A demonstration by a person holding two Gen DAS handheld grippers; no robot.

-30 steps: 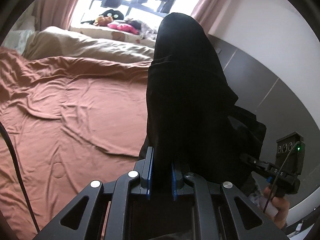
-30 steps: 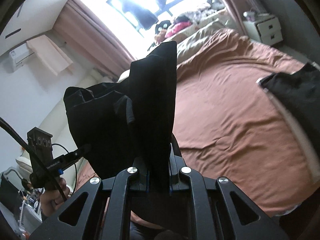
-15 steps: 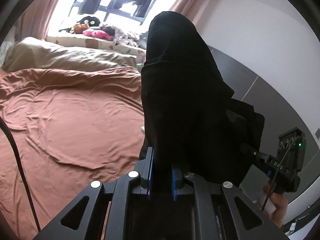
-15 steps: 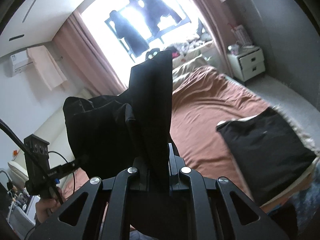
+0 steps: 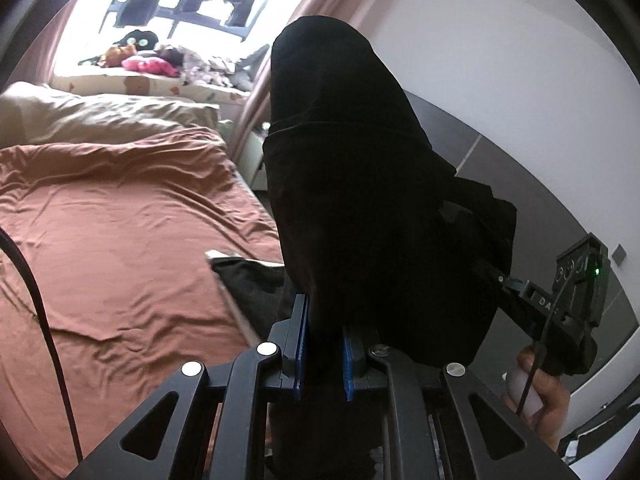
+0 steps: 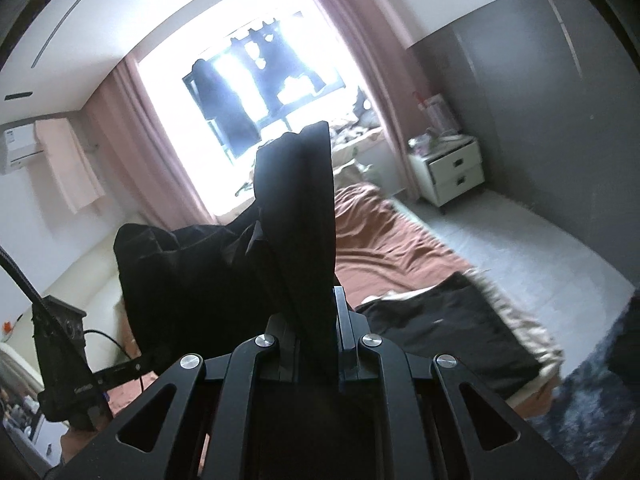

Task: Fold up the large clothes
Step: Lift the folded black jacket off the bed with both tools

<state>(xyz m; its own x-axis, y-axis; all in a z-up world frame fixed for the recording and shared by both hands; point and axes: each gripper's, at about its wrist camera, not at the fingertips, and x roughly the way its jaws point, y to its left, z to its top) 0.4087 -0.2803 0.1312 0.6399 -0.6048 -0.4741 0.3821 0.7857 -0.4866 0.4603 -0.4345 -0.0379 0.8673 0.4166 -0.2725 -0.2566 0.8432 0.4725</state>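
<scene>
Both grippers swung right with the black garment (image 5: pixel 360 200), folded dark cloth (image 6: pixel 444 332) apparently nearer, nightstand (image 6: pixel 450 168) revealed

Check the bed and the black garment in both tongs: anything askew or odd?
Nothing damaged or spilled. The black fabric garment hangs bunched between left tongs and right tongs. The brown bedsheet is wrinkled; a folded black cloth lies at its corner.

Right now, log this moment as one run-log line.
left gripper: shut on black garment | right gripper: shut on black garment | garment: held above bed | folded black garment: on bed corner
</scene>
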